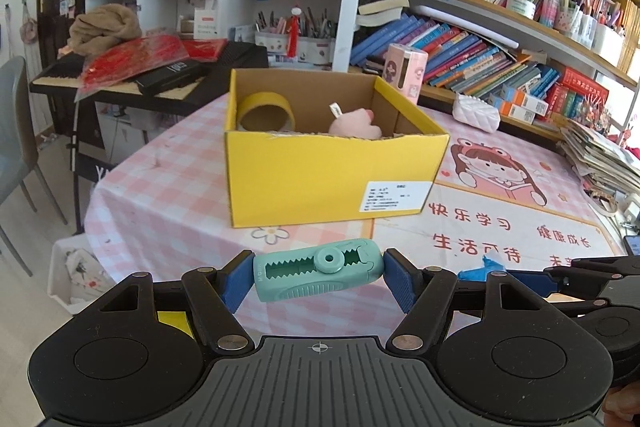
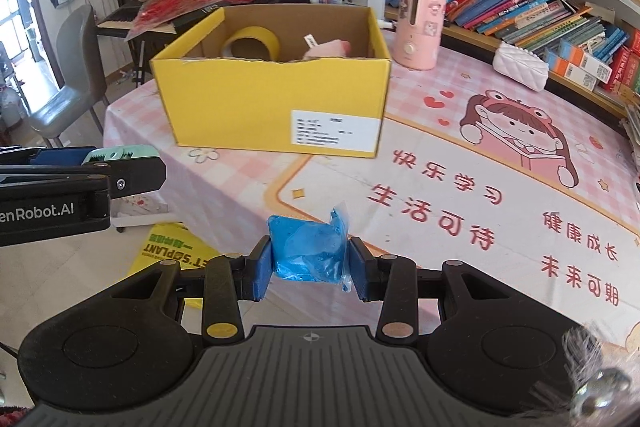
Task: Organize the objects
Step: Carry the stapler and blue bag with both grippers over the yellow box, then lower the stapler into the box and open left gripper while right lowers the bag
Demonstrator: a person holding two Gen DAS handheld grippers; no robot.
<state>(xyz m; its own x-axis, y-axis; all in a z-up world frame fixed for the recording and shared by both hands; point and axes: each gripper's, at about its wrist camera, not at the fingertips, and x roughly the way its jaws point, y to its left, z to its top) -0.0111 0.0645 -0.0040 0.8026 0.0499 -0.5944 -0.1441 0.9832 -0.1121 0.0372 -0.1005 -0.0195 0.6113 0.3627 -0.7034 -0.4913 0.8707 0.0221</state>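
1. Left gripper: I have its fingers clamped end-to-end on a green clip. The clip lies level, long axis crosswise between the pads, toothed slot facing up and forward. It hangs over the near table edge, short of the yellow box.
2. Right gripper: fingers pinched on a blue plastic-wrapped packet, held over the tablecloth in front of the box. The packet is squat, with no clear long axis; a twisted wrapper tail points up and right.
3. Box contents: tape roll on the left, pink soft toy on the right.
4. Risk, clip: I judge the grip on its rounded ends shallow; a tilt could let it pivot or pop out before the box.
5. Risk, packet: the slick film may slide; loose wrapper could catch the torn front rim.
6. Risk, both: the grippers sit close together; entering the box together could knock one against the other.
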